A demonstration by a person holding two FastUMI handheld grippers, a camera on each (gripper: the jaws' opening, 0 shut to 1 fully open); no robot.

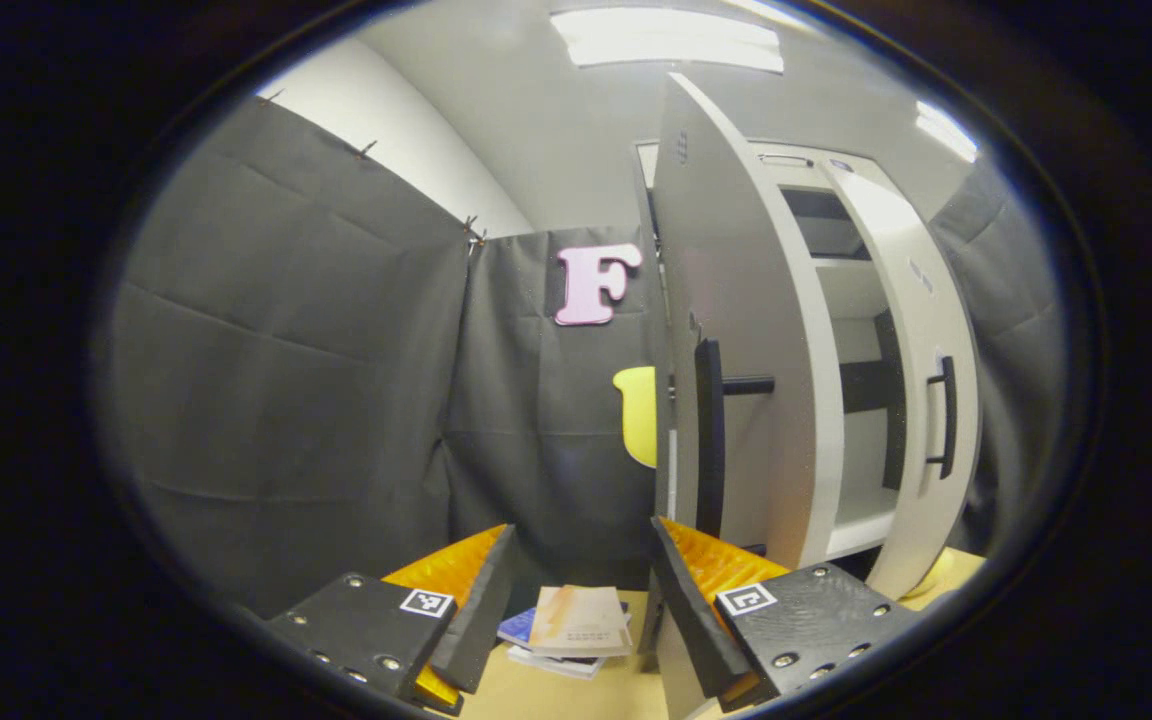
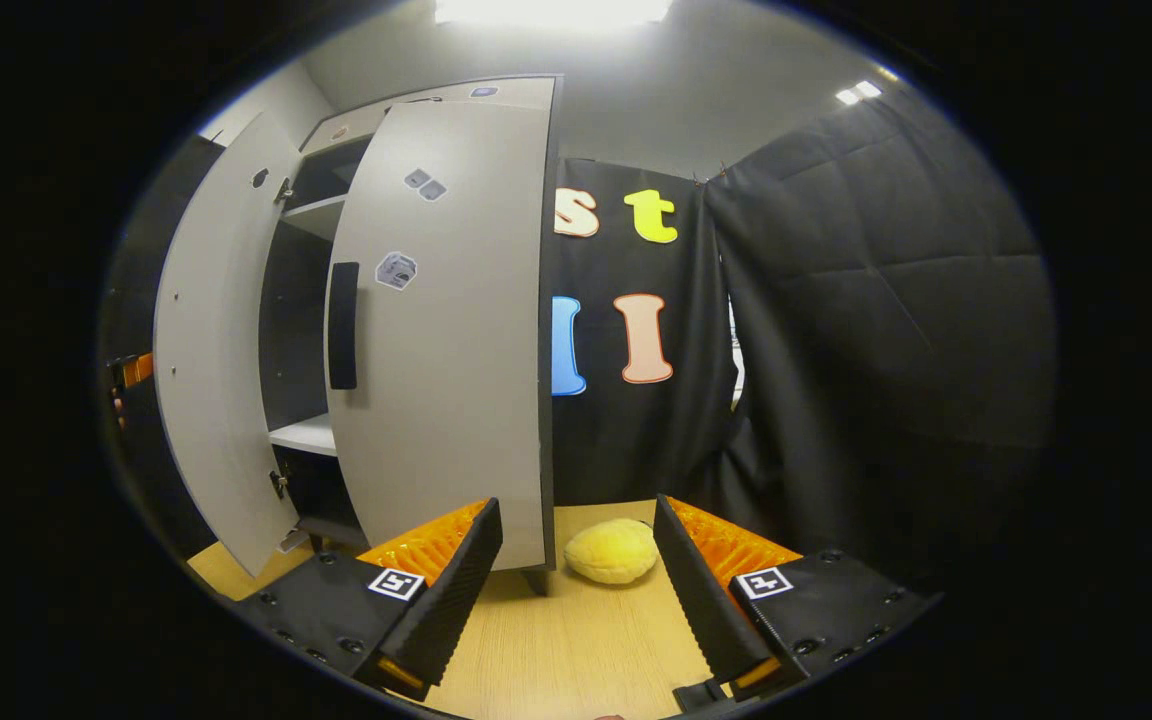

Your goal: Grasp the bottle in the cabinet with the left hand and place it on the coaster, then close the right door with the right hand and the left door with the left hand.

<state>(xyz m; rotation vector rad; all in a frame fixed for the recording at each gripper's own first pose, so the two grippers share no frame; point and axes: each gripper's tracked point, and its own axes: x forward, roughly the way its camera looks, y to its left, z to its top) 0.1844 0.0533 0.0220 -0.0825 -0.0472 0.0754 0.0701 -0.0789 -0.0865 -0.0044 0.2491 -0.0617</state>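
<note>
My left gripper (image 1: pixel 576 600) is spread wide, nothing between the fingers. Right gripper (image 2: pixel 576 590) likewise spread and empty.

In the left gripper view, the tall white flat-panel cabinet (image 1: pixel 861 300) sits at 2 o'clock with both doors swung out. The smooth matte left door (image 1: pixel 726 330) stands edge-on at 1 o'clock, its black bar handle (image 1: pixel 708 440) just above my right-hand finger. The right door (image 1: pixel 926 400), with its own black handle (image 1: pixel 946 415), is further off at 3 o'clock. White shelves are visible between them; I can't make out the bottle on them, and the coaster isn't discernible either.

A small stack of flat books (image 1: pixel 576 625) lies on the light wood-grain table (image 1: pixel 536 690), dead ahead at 6 o'clock between my fingers.

In the right gripper view, the right door (image 2: pixel 446 330) hangs at 11 o'clock, its bottom edge just past my left-hand finger. A soft round yellow plush (image 2: pixel 614 550) lies on the table between the fingers at 12 o'clock. Open tabletop in front of it; black quilted cloth closes off the 2 o'clock side.
</note>
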